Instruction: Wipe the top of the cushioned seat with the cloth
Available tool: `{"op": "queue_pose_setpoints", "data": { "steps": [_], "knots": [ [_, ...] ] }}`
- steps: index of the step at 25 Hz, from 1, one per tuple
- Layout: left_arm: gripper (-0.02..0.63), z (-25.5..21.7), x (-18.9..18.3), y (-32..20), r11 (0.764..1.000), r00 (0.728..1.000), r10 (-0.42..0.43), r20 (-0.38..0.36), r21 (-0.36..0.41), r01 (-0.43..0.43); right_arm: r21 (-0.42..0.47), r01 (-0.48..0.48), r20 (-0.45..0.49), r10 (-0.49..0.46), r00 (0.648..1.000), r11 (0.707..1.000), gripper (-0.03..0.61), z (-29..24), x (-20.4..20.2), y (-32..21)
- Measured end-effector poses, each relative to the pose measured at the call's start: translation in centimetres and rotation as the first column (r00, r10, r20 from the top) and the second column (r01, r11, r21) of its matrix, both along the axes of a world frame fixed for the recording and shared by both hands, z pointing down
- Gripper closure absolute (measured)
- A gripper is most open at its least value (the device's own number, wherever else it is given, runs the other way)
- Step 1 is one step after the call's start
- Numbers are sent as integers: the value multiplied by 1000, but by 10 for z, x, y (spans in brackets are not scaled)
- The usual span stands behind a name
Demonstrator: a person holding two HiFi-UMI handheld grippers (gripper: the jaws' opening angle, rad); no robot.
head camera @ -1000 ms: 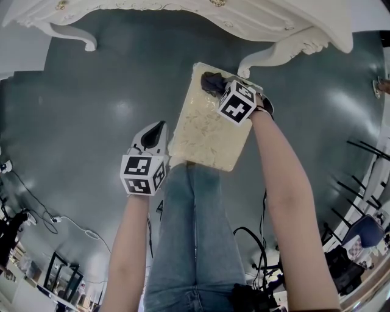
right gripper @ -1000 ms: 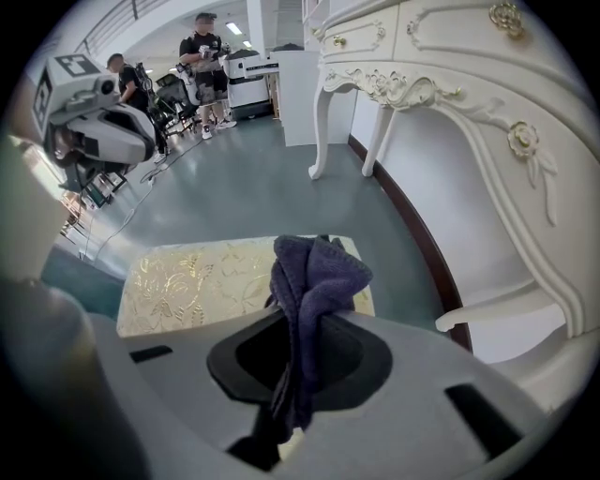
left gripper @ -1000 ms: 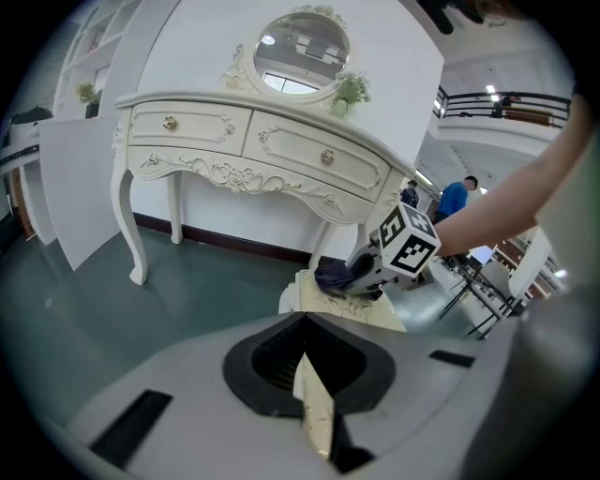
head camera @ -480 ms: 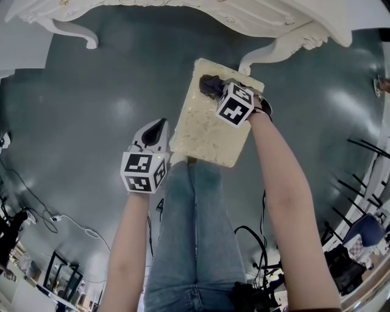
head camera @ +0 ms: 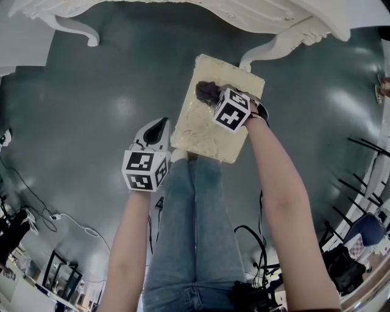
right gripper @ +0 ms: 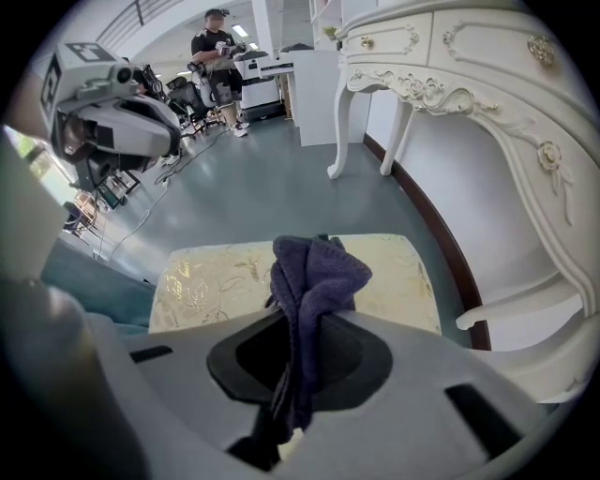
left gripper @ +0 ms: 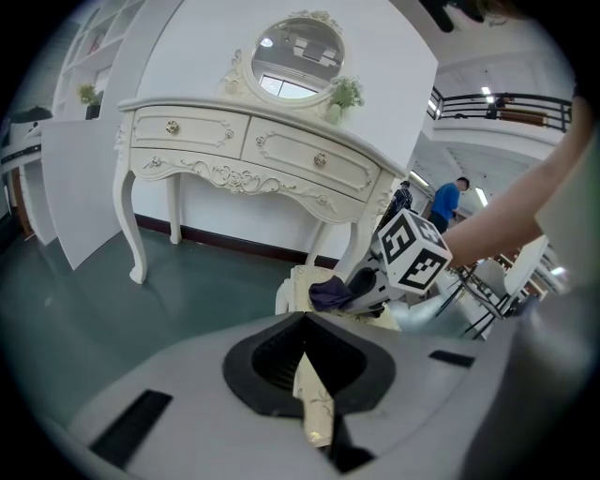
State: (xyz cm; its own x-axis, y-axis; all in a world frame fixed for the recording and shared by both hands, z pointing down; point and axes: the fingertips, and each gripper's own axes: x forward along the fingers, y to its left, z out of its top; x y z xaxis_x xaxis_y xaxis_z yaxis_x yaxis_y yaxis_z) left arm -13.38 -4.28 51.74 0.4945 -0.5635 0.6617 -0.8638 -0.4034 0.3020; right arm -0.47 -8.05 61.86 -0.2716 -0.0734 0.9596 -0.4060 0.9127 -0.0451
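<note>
A: What is on the floor (head camera: pixel 91 109)?
B: A cream cushioned seat (head camera: pixel 204 131) stands at centre, with a dark cloth (head camera: pixel 207 91) at its far end. A white dressing table (head camera: pixel 268 15) stands just beyond. Cables (head camera: pixel 67 222) trail near left.

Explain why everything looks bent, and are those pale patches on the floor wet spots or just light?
Head view: a wide lens bows the dressing table, and the pale patches on the floor look like soft glare from lights. Left gripper view: black corners, washed-out brightness at right. Right gripper view: the table's legs curve, yet the gripped cloth is sharp.
</note>
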Motion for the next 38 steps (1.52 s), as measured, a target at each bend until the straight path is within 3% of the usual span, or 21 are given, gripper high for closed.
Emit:
{"op": "queue_pose_setpoints", "data": {
  "steps": [38],
  "knots": [
    [609, -6, -8, 33, 1000, 1000, 1, -21, 3, -1, -158, -53, 74, 65, 995, 986, 543, -2, -48, 119]
  ]
}}
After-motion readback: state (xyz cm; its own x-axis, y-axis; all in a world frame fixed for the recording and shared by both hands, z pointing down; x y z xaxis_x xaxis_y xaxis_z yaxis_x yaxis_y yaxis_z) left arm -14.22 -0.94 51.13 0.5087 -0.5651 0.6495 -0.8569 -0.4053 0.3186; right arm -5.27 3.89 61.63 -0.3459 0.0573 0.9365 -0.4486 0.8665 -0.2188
